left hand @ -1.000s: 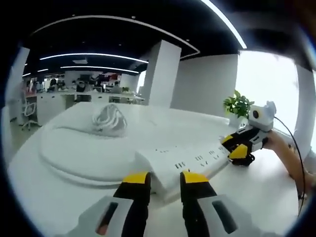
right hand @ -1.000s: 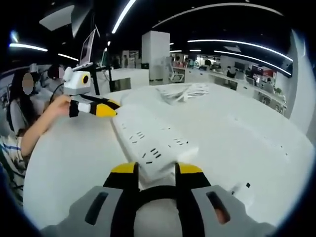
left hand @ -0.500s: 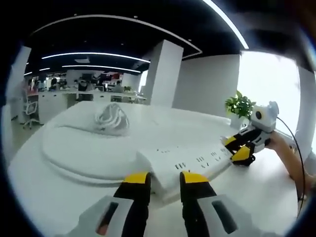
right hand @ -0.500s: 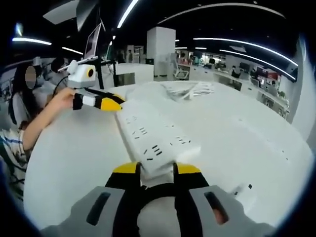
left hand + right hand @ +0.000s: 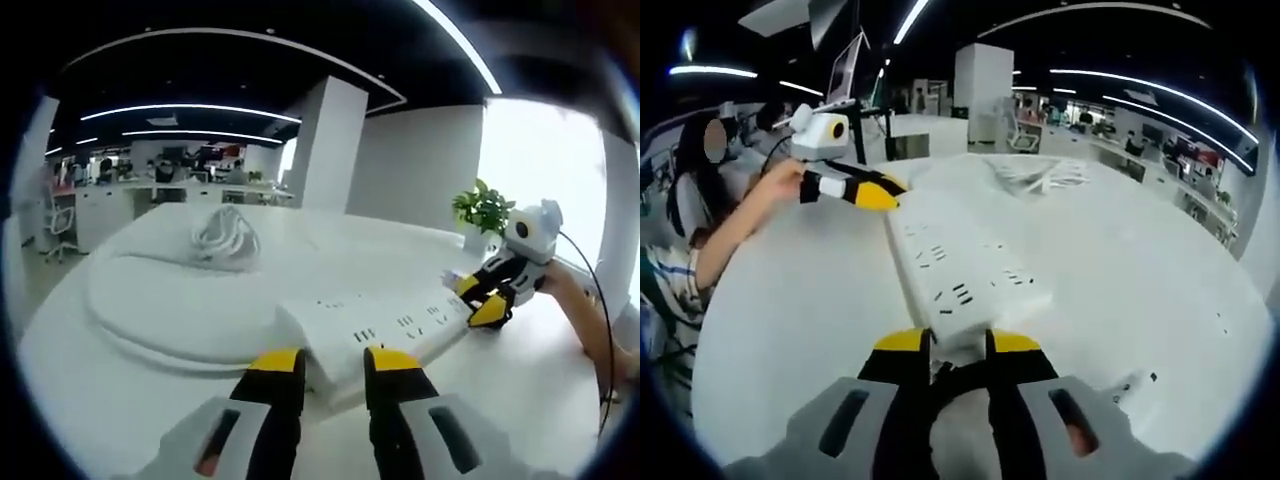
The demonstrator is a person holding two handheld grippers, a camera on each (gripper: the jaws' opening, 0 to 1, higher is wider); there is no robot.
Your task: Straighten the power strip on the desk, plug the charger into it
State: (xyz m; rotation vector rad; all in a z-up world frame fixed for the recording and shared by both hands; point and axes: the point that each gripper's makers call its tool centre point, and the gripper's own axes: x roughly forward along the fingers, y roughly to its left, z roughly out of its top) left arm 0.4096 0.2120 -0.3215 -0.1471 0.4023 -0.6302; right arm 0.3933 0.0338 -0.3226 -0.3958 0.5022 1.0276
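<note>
A long white power strip point(image 5: 380, 325) lies across the white desk point(image 5: 150, 300). In the left gripper view my left gripper point(image 5: 335, 362) is shut on its near end, and my right gripper point(image 5: 482, 297) clamps the far end at the right. From the right gripper view, my right gripper point(image 5: 958, 342) is shut on the strip's point(image 5: 960, 265) near end, with the left gripper point(image 5: 875, 190) at the far end, held by a person's hand. A white charger with coiled cable point(image 5: 225, 238) rests further back on the desk, also seen as a bundle point(image 5: 1040, 178).
A potted plant point(image 5: 483, 210) stands behind the right gripper near the bright window. A person's arm point(image 5: 740, 215) reaches in from the left, and a screen on a stand point(image 5: 845, 70) rises behind it. Small dark marks point(image 5: 1140, 380) dot the desk at right.
My right gripper's jaws have drawn closer on the strip's end. In the left gripper view the right gripper has shifted slightly up and left. The strip has turned a little.
</note>
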